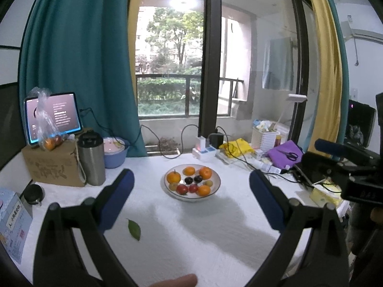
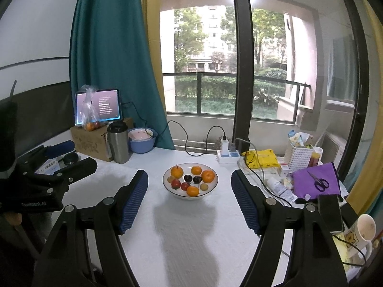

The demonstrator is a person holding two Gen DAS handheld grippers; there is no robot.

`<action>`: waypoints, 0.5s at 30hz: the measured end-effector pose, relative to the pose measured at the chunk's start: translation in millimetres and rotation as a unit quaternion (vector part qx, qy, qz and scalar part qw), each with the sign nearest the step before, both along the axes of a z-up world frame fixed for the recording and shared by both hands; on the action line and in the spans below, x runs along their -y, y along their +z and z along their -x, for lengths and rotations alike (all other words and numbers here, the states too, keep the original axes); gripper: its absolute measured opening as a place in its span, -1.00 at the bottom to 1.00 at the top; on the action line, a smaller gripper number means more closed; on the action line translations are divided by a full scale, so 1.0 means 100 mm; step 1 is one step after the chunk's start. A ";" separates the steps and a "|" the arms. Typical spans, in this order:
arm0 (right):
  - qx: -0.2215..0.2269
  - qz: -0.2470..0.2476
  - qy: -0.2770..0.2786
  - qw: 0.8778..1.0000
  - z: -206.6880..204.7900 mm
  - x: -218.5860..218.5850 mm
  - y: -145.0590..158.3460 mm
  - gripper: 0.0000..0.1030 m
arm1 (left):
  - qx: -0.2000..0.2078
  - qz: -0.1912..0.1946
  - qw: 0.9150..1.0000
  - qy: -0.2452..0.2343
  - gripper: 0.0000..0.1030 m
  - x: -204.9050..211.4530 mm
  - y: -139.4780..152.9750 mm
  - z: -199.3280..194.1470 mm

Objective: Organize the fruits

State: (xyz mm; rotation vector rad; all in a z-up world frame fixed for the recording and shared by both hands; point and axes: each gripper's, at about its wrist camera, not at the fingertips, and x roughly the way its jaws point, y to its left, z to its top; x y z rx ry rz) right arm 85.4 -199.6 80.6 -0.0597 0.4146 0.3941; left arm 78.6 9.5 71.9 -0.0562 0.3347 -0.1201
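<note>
White counter (image 1: pixel 191 239) held the fruit bowl (image 1: pixel 192 197) dead centre. Left gripper (image 1: pixel 191 186) and right gripper (image 2: pixel 189 191) both hung spread wide, gripping nothing.

- The left gripper (image 1: pixel 191 186) has a black frame of curved arms, each carrying a round grey pivot pin.
- Its fingers (image 1: pixel 117 198) wear smooth dark-blue pads.
- The right gripper (image 2: pixel 189 191) has the same black frame with silver round pins at the joints.
- Its fingers (image 2: pixel 134 203) carry blue pads ribbed with fine crosswise grooves.
- In the right wrist view, the left gripper's black body shows small silver screws and pale lettering, partly legible.
</note>
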 end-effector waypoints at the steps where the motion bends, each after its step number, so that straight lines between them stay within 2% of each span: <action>1: 0.001 -0.001 -0.001 1.000 0.01 0.00 0.00 0.46 | 0.000 0.001 1.000 0.000 0.90 0.01 0.01 0.00; 15: -0.005 0.001 -0.002 1.000 -0.01 -0.01 -0.02 0.46 | -0.004 0.004 1.000 0.000 0.90 0.02 -0.01 0.00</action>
